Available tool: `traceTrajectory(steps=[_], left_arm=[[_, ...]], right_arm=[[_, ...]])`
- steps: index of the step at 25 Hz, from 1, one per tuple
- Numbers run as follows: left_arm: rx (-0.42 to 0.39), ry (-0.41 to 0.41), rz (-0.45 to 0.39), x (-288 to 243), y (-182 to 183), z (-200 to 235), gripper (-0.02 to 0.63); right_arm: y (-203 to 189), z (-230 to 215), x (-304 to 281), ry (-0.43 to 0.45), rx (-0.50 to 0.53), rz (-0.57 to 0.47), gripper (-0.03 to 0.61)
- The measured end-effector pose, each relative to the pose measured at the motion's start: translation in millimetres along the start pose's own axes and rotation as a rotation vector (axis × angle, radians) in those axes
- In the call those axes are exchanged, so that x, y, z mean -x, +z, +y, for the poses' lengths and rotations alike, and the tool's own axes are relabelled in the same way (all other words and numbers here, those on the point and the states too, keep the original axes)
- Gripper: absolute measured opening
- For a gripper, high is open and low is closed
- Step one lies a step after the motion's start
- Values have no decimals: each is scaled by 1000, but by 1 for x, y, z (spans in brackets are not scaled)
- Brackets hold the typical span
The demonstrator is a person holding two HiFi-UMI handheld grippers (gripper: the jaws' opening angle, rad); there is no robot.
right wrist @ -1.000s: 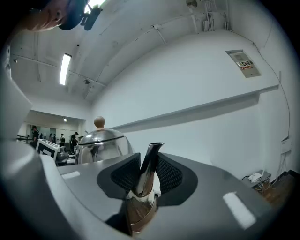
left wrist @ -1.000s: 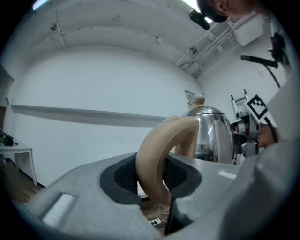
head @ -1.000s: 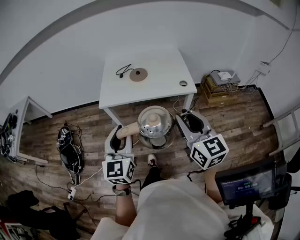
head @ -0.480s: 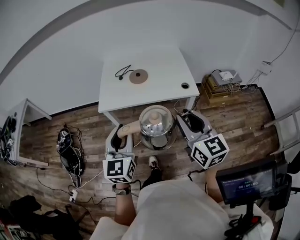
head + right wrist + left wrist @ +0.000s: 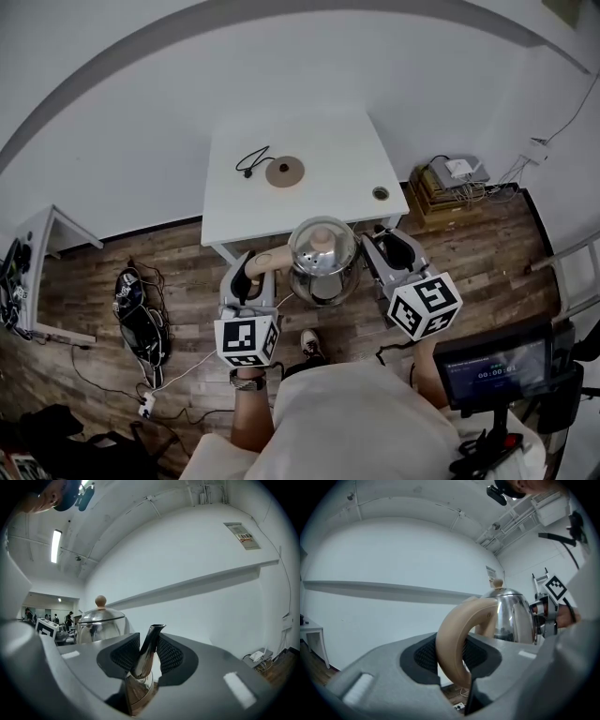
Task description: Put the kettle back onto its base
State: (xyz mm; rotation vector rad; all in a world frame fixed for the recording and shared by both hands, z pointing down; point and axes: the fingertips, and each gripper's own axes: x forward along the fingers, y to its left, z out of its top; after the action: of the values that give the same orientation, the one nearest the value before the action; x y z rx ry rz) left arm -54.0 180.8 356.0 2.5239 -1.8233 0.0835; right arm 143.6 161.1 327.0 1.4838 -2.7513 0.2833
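Now: L gripper (image 5: 251,275) clamped on kettle (image 5: 322,251) handle (image 5: 452,639), R gripper (image 5: 380,247) pinching spout (image 5: 146,653). Carry level, centre over base (image 5: 284,172) on desk (image 5: 342,155), lower straight.

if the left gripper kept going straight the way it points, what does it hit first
Apart from the kettle handle in its grip, the left gripper looks likely to pass over the white table and meet the wall; its height is unclear.

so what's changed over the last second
The kettle has been carried forward, from over the floor to the near edge of the table. Same as before: left gripper clamped on its handle, right gripper on its spout, base sitting empty on the table.
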Motion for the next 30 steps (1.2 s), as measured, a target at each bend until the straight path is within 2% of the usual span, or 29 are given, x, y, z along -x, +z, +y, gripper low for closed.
traceTrajectory(steps=[12, 17, 23, 30], left_arm=[[9, -4, 8, -49, -1, 30, 121], [11, -19, 21, -76, -14, 55, 121], [5, -33, 24, -96, -9, 84, 121], [-14, -50, 19, -103, 1, 87, 121]], right_arm=[[5, -21, -55, -24, -26, 18, 112], [-7, -26, -90, -38, -42, 25, 110], [0, -23, -123, -42, -62, 23, 106], [8, -25, -126, -64, -72, 6, 104]])
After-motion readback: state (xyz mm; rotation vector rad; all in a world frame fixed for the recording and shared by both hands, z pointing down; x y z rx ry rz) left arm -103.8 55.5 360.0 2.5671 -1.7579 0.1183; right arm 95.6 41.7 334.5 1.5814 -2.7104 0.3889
